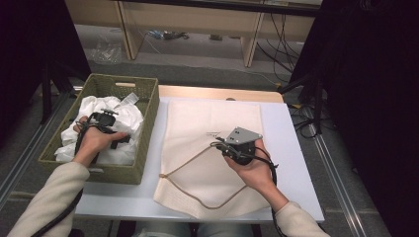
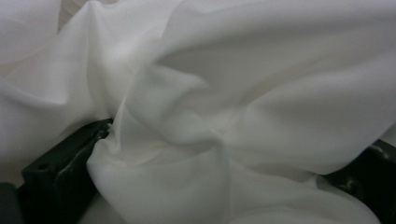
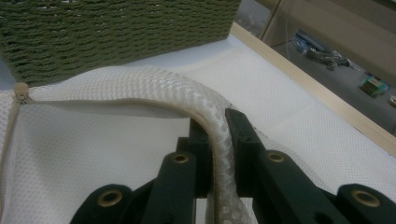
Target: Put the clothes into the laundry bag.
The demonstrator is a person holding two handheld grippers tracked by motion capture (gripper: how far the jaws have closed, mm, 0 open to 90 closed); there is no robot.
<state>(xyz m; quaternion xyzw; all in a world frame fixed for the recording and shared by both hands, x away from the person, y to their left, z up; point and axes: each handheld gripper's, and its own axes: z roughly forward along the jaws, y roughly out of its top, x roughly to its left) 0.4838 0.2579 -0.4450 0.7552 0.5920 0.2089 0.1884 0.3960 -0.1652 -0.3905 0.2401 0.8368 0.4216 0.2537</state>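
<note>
A cream mesh bag [image 1: 212, 121] lies flat on the white table [image 1: 291, 148], with a tan drawstring cord [image 1: 190, 163] looped across its near half. My right gripper [image 1: 223, 146] rests on the bag's middle. In the right gripper view that gripper [image 3: 219, 128] is shut on a raised fold of the mesh bag [image 3: 187, 88]. My left gripper [image 1: 106, 121] is down in the green woven basket [image 1: 148, 123], among crumpled white cloth [image 1: 126, 118]. Its jaws stand wide apart, and the white cloth [image 2: 233, 93] bulges between them.
The basket [image 3: 116, 32] stands at the table's left, close beside the bag. A wooden strip [image 1: 222, 93] runs along the table's far edge. Beyond it are a grey floor, a wooden shelf unit [image 1: 192, 19] and cables [image 1: 281, 29]. Dark curtains hang at both sides.
</note>
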